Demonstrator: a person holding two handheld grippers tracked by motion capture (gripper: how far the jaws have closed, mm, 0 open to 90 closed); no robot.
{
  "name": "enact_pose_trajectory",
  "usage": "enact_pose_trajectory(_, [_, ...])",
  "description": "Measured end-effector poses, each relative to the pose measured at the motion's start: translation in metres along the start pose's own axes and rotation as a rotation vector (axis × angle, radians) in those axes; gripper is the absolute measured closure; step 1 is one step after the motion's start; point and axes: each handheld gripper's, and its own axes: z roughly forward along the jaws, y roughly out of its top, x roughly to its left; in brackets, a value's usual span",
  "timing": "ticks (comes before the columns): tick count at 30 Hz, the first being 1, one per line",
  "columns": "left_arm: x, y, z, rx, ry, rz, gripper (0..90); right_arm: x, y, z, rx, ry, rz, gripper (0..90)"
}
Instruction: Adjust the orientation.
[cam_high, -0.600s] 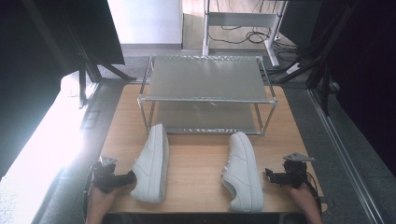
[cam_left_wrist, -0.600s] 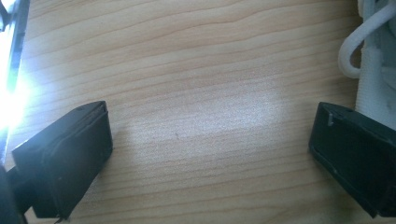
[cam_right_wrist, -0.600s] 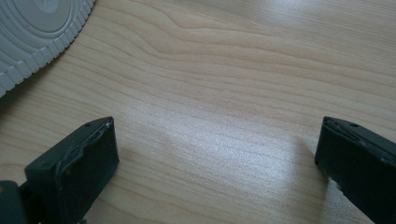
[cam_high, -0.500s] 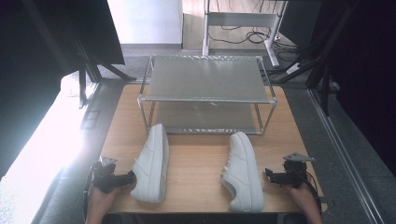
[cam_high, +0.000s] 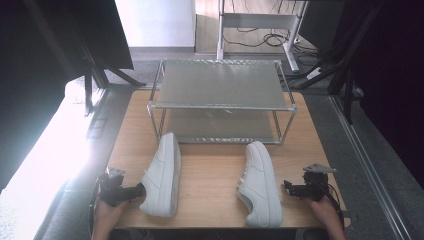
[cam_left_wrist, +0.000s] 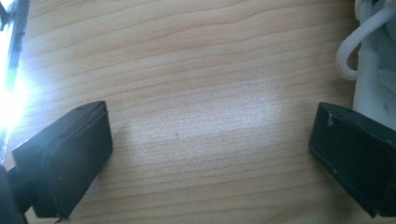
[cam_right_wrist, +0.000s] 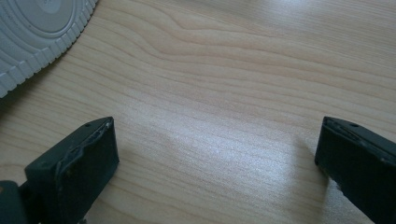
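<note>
Two white sneakers lie on the wooden table (cam_high: 210, 180). The left sneaker (cam_high: 161, 175) rests beside my left gripper (cam_high: 136, 190), which sits at the table's front left corner. The right sneaker (cam_high: 260, 182) lies just left of my right gripper (cam_high: 290, 187) near the front right edge. In the left gripper view the gripper (cam_left_wrist: 210, 144) stands open over bare wood, with the sneaker's lace and side (cam_left_wrist: 373, 60) at the upper right. In the right gripper view the gripper (cam_right_wrist: 217, 149) is open too, and a ribbed grey sole (cam_right_wrist: 37, 28) shows at the upper left.
A two-tier metal shoe rack (cam_high: 220, 85) stands at the back middle of the table, both shelves bare. Bare wood lies between the two sneakers. Dark stands and cables surround the table on the floor.
</note>
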Motion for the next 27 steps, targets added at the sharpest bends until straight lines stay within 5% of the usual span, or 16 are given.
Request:
enact_pose_trajectory(16, [0.006,0.001,-0.003,-0.025,-0.057,-0.058,0.0,0.0,0.0,0.0,-0.002,0.005,-0.004,0.0])
enact_pose_trajectory(27, [0.003,0.004,-0.015,-0.116,-0.057,-0.025,0.0,-0.001,0.001,0.001,-0.001,0.012,-0.007,0.0])
